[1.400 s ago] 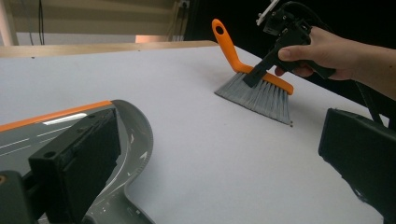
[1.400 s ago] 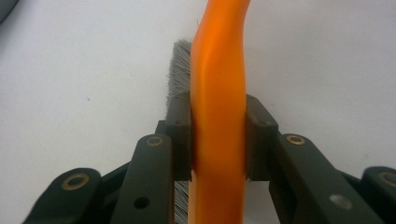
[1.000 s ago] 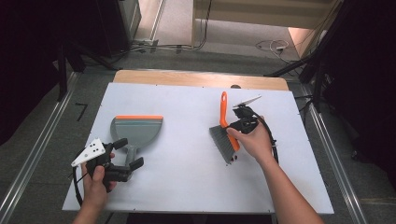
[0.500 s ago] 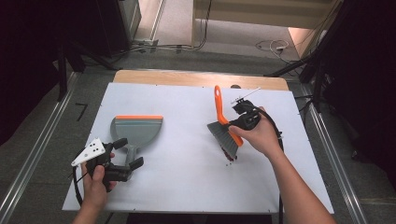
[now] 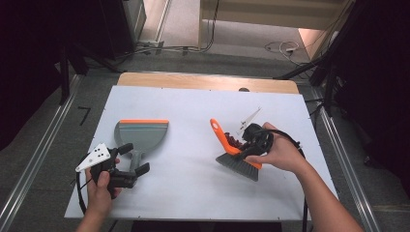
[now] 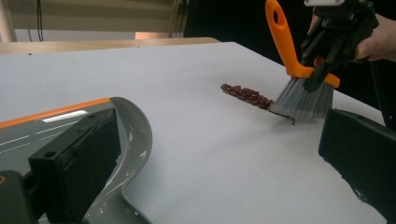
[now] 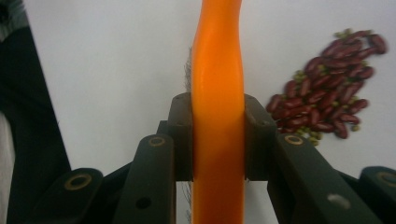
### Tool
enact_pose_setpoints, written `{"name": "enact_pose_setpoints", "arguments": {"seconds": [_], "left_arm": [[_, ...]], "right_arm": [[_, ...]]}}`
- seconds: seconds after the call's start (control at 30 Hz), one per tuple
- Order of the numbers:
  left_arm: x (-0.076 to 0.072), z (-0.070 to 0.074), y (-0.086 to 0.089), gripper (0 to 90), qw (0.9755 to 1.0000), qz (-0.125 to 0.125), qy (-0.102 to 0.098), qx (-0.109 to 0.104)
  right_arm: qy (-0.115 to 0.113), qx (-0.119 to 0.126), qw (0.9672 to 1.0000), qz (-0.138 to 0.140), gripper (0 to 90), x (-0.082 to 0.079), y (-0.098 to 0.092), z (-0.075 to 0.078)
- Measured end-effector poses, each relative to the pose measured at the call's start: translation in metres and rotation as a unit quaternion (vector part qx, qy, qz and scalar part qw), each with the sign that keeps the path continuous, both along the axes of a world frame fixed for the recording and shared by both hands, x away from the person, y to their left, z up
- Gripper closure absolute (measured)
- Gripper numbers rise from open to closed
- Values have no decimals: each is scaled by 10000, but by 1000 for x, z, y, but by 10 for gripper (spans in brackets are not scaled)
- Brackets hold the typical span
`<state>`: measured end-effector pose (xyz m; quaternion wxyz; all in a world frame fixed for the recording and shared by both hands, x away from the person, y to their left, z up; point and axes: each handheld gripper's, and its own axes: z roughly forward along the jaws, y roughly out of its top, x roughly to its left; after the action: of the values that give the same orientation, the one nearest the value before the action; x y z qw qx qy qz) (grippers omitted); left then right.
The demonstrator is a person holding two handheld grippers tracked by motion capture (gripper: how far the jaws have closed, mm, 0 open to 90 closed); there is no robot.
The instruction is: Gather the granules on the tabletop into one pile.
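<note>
So my right tool (image 5: 240,146) has the brush (image 5: 232,153) clamped by its orange handle. In the right gripper view the black pads squeeze it from both sides, with the handle running straight up the middle between them. The brush sits right of centre on the white tabletop (image 5: 193,193). Its grey bristles are down at the surface and the handle leans up and away toward the far-left, so the long axis goes diagonally from the bristle head near my hand to the looped tip. The handle is smooth, glossy orange plastic with a slot hole at the end. The bristle block is a flat grey fan, kind of wedge-shaped.

Just beside the bristles, on the side facing the dustpan, there's a little streak of beans (image 6: 246,95). They're dark red kidney-shaped ones with tiny green bits mixed in, and the bristle edge is touching or nearly touching the end of the streak.

My left tool (image 5: 129,159) sits at the near-left with its jaws spread wide, nothing pinched. They straddle the stubby handle of the dustpan (image 5: 141,133), which is grey matte plastic with an orange strip along its far lip, mouth pointing away from me. Dustpan and brush are well apart.
</note>
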<state>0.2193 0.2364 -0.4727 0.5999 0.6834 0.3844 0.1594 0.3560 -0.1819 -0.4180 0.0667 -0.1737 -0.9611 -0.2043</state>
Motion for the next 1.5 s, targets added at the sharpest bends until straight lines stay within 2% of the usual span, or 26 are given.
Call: {"name": "enact_pose_setpoints", "arguments": {"seconds": [0.07,0.13,0.2,0.27,0.37,0.53,0.6,0.63,0.8,0.87,1.0,1.07,1.1,1.13,1.2,1.27,1.5], "left_arm": [[0,0,0,1,10000,-3,2,0],[0,0,0,2,10000,-1,2,-6],[-1,0,0,1,10000,-1,-6,3],[-1,0,0,1,10000,6,-6,-2],[0,0,1,2,10000,-1,0,2],[0,0,1,1,10000,-2,3,4],[0,0,1,2,10000,-1,-4,-6],[0,0,1,1,10000,0,-3,-9],[0,-1,0,1,10000,-4,3,24],[0,-1,0,2,10000,-17,1,29],[0,-1,0,2,10000,-7,2,36],[0,-1,0,1,10000,-2,6,41],[0,-1,0,1,10000,-2,9,43],[0,-1,1,2,10000,-1,8,45],[0,-1,1,1,10000,-4,8,47],[0,-1,1,2,10000,-4,8,53],[0,-1,1,1,10000,-1,11,52]], "right_arm": [[93,-47,9999,129,682,-2,2,-4],[81,-126,9991,385,683,-2,4,-11],[24,-195,9985,501,684,0,5,-17],[60,-103,9986,518,683,7,4,-19],[-115,-31,9978,652,678,15,5,-23],[-108,-26,9985,537,673,27,4,-26],[-89,40,9981,607,671,33,3,-29],[-92,-4,9987,507,669,35,3,-30],[-213,-1,9977,642,666,43,5,-31],[-256,-12,9981,566,665,47,5,-31],[-289,55,9977,614,664,54,4,-31],[-393,51,9979,512,663,58,5,-31],[-394,70,9974,598,663,61,5,-31],[-342,31,9981,502,663,62,5,-31],[-363,14,9980,517,664,66,5,-30],[-464,-14,9978,473,664,70,6,-29],[-414,-27,9979,497,664,82,8,-29]]}}
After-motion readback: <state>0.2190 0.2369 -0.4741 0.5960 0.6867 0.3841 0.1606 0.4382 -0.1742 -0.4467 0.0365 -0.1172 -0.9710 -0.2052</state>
